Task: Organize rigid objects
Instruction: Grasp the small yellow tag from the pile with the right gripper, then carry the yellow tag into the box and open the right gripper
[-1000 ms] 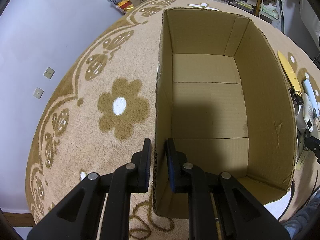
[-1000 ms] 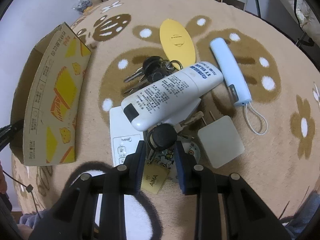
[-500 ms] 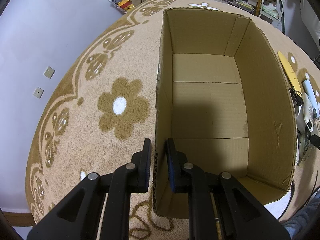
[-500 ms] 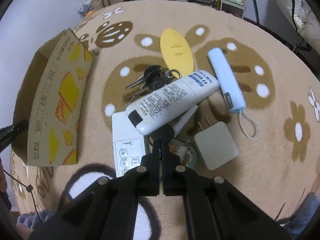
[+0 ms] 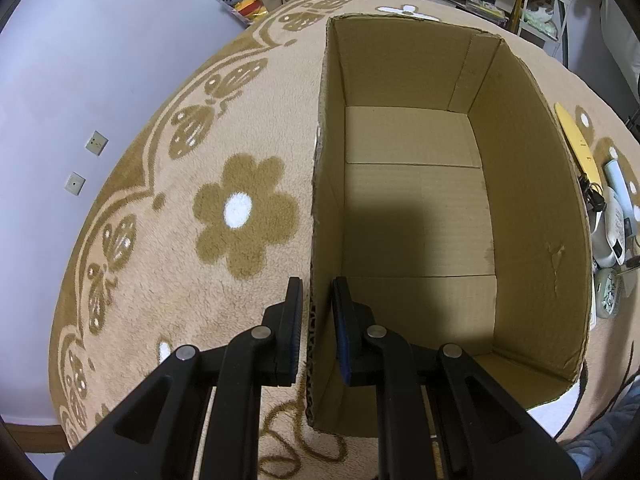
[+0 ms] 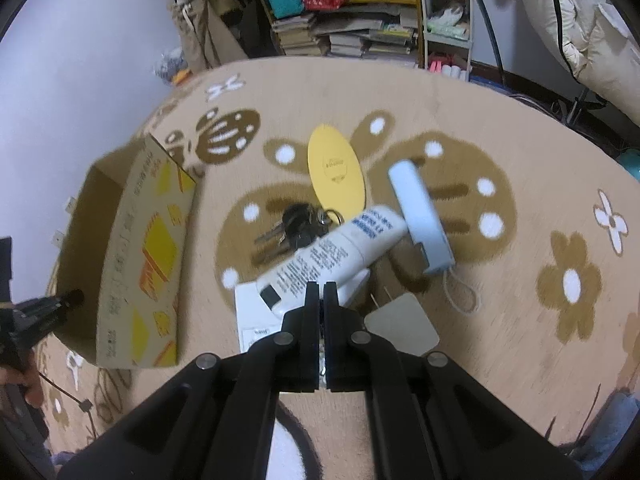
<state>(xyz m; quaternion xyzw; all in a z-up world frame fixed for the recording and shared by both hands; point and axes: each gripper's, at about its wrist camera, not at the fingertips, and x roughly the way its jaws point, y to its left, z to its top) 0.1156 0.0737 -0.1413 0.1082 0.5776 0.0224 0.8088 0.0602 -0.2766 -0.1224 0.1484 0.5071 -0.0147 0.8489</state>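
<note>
While the left tongs (image 5: pixel 314 292) straddle the near left wall of the open cardboard box (image 5: pixel 532 208), one finger outside and one inside with small gaps to the cardboard, the right tongs (image 6: pixel 321 294) are drawn almost shut; whether they hold anything cannot be told. Just beyond their tips lies a white tube (image 6: pixel 332 252) across a white remote control (image 6: pixel 252 316), with a bunch of keys (image 6: pixel 296 226), a yellow oval card (image 6: pixel 336 170), a pale blue power bank (image 6: pixel 420 216) and a white charger (image 6: pixel 404 320) around it on the flower-patterned rug (image 6: pixel 520 168).
</note>
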